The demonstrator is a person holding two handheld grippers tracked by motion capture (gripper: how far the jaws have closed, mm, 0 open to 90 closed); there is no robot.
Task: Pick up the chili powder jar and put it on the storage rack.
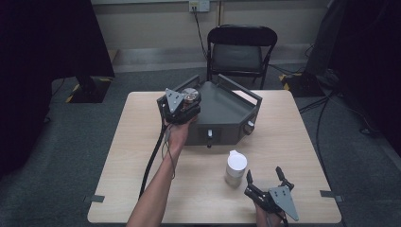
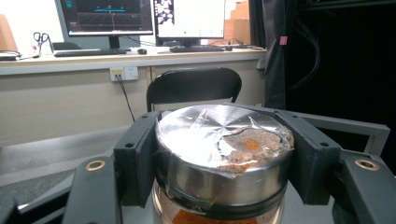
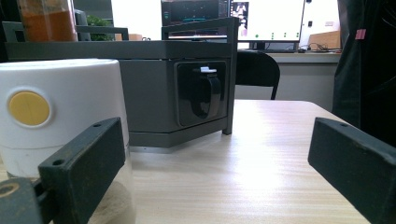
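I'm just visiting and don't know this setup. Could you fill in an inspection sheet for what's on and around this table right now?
Surface: light wooden table, tape tabs at its front edges.
Job's things: grey angular rack with knobs on its front; jar with silver lid, orange powder inside, foil torn on top; white-capped container with yellow dot, standing on the table.
Clutter: nothing seen.
Grippers: left gripper shut on the jar at the rack's left corner; right gripper open, beside the white container, not touching.
Cables: black cable trailing from the left gripper.
Surroundings: black folding chair, wall socket, monitors on a desk.
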